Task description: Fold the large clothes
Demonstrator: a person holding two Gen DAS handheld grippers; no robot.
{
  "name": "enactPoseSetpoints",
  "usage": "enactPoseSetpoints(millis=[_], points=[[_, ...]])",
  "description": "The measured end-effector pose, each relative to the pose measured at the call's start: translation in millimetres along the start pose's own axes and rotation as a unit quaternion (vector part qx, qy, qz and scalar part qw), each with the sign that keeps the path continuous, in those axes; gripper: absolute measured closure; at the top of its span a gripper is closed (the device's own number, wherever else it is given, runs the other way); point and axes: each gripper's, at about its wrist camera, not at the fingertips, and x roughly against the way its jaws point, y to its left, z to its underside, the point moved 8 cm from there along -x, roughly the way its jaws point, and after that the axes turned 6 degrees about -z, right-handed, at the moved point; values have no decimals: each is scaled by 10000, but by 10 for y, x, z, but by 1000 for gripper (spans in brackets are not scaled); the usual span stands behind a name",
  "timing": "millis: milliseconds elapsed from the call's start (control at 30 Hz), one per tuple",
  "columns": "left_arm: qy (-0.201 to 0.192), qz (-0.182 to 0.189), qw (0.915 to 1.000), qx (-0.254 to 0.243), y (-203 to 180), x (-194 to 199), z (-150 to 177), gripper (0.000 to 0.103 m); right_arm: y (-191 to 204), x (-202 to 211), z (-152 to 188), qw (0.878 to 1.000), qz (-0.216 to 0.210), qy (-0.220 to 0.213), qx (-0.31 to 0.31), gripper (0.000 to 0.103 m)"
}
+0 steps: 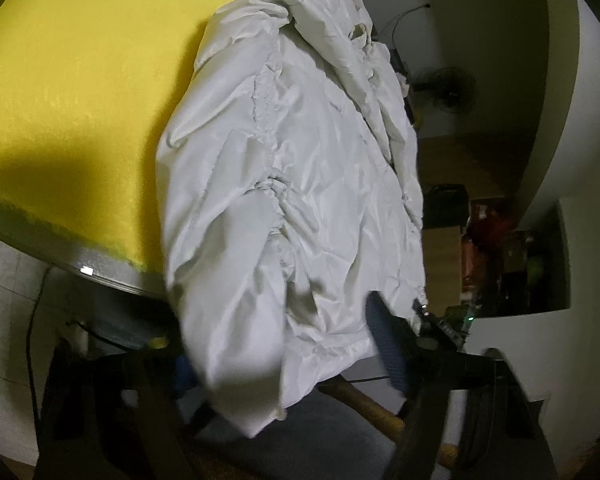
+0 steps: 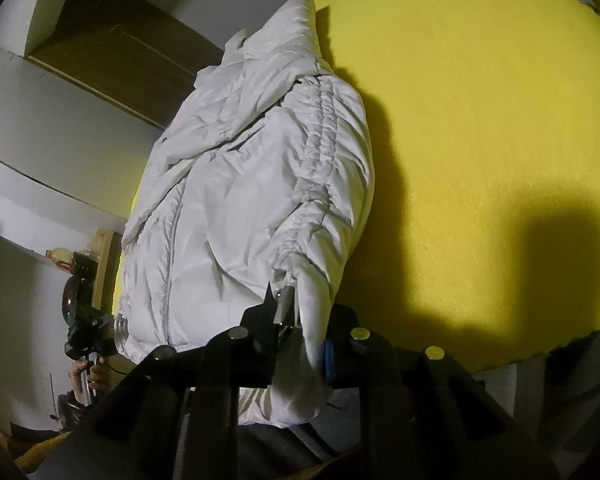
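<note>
Lying between both tongs [image 2: 300, 344], white jacket [image 1: 292, 184] on yellow table [image 1: 80, 80].

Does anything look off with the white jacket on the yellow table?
The white jacket lies crumpled, not flat, and its bottom end hangs off the yellow table edge; the right gripper pinches one sleeve.

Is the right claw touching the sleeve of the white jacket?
Touching. The right wrist view shows the right claw closed on the sleeve of the white jacket; the cuff is pinched between its fingers and bulges out below them.
</note>
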Motion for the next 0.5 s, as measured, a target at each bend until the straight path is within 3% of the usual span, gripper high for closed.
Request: enactPoseSetpoints(millis=[33, 67, 100, 267, 500], points=[[-38, -68, 10000, 13, 13, 15, -6, 70, 2, 8, -2, 10000, -4, -18, 17, 87], [-72, -210, 9998, 14, 40, 31, -9, 83, 6, 18, -2, 10000, -13, -36, 32, 88], [-88, -329, 9994, 15, 65, 37, -10, 89, 16, 28, -3, 10000, -26, -58, 43, 89], [-134, -491, 9985, -215, 73, 14, 15, 95, 108, 96, -26, 9995, -130, -234, 137, 91], [-359, -324, 9974, -543, -117, 234, 31, 96, 292, 269, -88, 9981, -450, -388, 182, 92]])
